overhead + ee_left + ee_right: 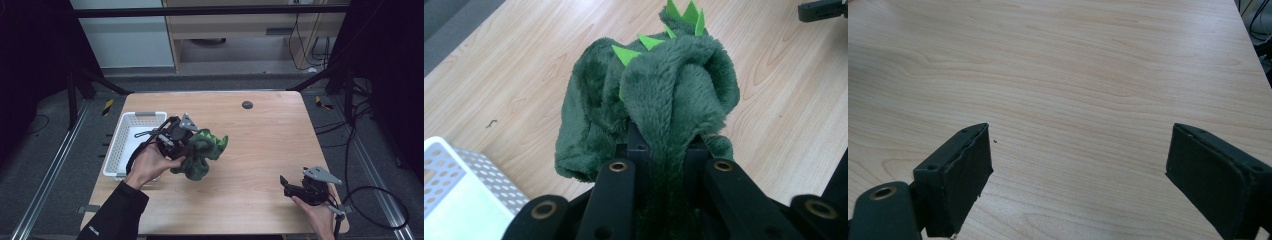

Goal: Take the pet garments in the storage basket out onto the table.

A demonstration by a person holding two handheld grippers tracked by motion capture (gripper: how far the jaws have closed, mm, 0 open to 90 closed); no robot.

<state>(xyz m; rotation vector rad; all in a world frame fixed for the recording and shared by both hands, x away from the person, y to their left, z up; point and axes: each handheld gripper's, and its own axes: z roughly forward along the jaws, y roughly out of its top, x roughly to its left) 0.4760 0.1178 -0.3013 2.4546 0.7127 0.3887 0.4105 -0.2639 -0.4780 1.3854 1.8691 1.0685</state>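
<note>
Plush (659, 100), green with felt spikes, is pinched in my left gripper (187, 145), bunched just ahead of its jaws above the desk (260, 150). Soft, light, floppy by the look; a thick fold holds best. My right gripper (1078, 160) hangs empty, jaws wide apart.

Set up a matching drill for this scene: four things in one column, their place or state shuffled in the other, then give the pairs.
1. left gripper
2. right gripper
3. white basket
4. dark round spot

A. at the table's left edge
B. jaws wide apart over bare wood
C. near the table's far edge
D. clamped on the green plush toy

Pairs: 1-D, 2-B, 3-A, 4-C
</note>
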